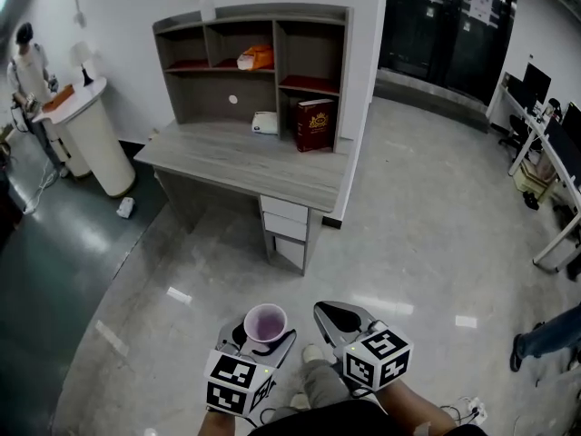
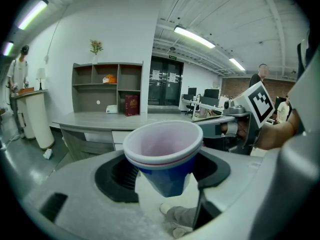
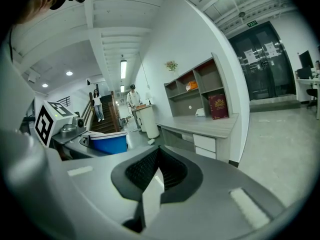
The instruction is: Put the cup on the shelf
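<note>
A paper cup [image 1: 265, 322], blue outside with a white rim and a pinkish inside, stands upright between the jaws of my left gripper [image 1: 266, 336], which is shut on it low in the head view. In the left gripper view the cup [image 2: 165, 151] fills the middle, with the left gripper [image 2: 163, 173] pinching its lower body. My right gripper [image 1: 339, 322] is beside it to the right, shut and empty; its own view shows the right gripper [image 3: 155, 173] with pads together and the cup [image 3: 108, 143] off to the left. The grey shelf unit [image 1: 250, 57] stands on a desk [image 1: 238, 163] across the floor ahead.
The shelf holds an orange item [image 1: 257, 58], a white box [image 1: 264, 123] and a red book [image 1: 314, 125]. A person [image 1: 27, 62] stands by a white round counter [image 1: 91, 139] at far left. Office desks [image 1: 545, 143] and someone's leg [image 1: 545, 336] are at right.
</note>
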